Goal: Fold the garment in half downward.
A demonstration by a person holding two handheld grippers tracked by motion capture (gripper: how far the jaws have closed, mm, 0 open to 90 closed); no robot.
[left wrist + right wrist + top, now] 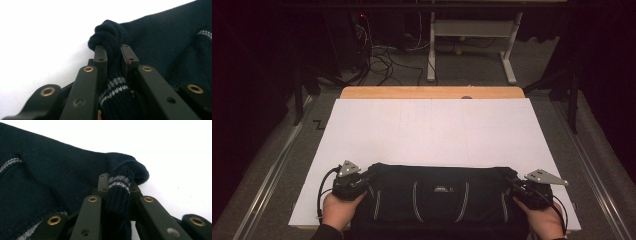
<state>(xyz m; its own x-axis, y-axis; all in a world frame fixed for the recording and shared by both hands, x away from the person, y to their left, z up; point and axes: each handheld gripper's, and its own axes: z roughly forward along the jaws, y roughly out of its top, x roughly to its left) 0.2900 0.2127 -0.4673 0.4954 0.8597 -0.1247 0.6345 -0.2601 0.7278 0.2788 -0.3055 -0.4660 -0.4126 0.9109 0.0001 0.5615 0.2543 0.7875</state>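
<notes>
A dark navy knitted garment (437, 200) with thin grey stripes lies bunched along the near edge of the white sheet (432, 130). My left gripper (362, 181) is at its left end, shut on a bunched fold and striped cuff of the garment (162, 37); the knit fills the gap between the jaws of the left gripper (113, 51). My right gripper (514, 187) is at the right end. In the right gripper view the right gripper (118, 181) is shut on a striped cuff and corner of the garment (50, 170).
The white sheet covers a wooden tabletop (432, 92) whose far edge shows beyond it. Behind the table stand a white desk frame (472, 30) and tangled cables (382, 55) on the floor. Metal rails (277, 165) run along both sides of the table.
</notes>
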